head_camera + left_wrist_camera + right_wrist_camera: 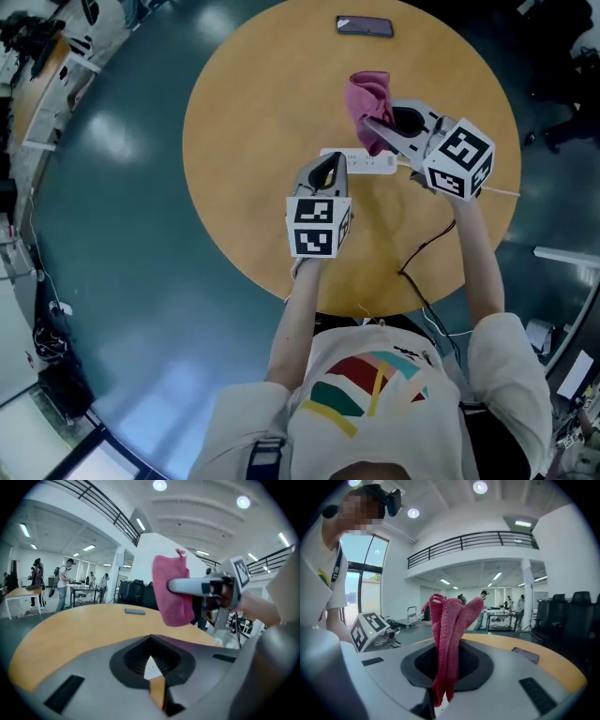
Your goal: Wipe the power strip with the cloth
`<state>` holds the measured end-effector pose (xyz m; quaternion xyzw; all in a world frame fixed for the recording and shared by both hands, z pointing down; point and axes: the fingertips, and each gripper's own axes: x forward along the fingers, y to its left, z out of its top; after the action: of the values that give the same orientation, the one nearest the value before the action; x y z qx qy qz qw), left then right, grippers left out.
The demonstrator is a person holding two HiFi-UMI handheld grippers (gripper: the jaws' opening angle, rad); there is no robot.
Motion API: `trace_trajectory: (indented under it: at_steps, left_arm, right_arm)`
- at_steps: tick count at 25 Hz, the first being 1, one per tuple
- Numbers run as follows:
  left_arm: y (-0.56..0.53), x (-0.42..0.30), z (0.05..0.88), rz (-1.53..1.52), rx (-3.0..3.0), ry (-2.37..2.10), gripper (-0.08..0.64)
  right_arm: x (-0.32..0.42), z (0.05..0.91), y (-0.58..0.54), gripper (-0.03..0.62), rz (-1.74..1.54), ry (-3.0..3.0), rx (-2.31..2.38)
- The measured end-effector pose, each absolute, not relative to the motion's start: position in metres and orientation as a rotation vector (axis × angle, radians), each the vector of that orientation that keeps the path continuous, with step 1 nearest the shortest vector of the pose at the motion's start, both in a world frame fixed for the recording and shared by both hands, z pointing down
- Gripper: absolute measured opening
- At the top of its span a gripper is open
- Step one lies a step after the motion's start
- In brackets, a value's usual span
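Observation:
My right gripper point(375, 127) is shut on a pink cloth point(367, 98) and holds it above the round wooden table point(253, 122). In the right gripper view the cloth point(447, 630) stands up from between the closed jaws. A white power strip point(367, 162) lies on the table just below the cloth. My left gripper point(328, 167) is shut, with its tip over the strip's left end; I see nothing clamped in it. The left gripper view shows the cloth point(171, 592) hanging from the right gripper point(187, 586) just ahead.
A dark phone point(365, 25) lies at the table's far edge. A black cable point(427, 248) runs from the strip to the near edge, towards the person. Desks, chairs and people stand far off in the room.

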<state>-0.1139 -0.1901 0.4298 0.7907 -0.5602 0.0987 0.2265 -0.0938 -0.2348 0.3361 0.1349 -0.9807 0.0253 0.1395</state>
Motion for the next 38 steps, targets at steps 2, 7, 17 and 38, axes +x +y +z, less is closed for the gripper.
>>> trace_trajectory:
  at_steps: [2, 7, 17, 38]
  left_arm:
    - [-0.169, -0.092, 0.392, 0.167, 2.212, -1.605, 0.040]
    - [-0.097, -0.029, 0.284, -0.064, 2.318, -1.743, 0.040]
    - [0.029, 0.052, 0.223, -0.139, 2.527, -1.748, 0.040]
    - [0.017, 0.073, 0.206, -0.094, 2.615, -1.773, 0.040]
  right_arm:
    - [-0.042, 0.308, -0.203, 0.038, 0.036, -2.870, 0.576]
    - [0.080, 0.239, -0.112, 0.038, 0.026, -2.931, 1.023]
    - [0.174, 0.237, 0.046, 0.038, 0.115, -2.996, 1.343]
    - [0.164, 0.244, 0.045, 0.038, 0.191, -2.969, 1.295]
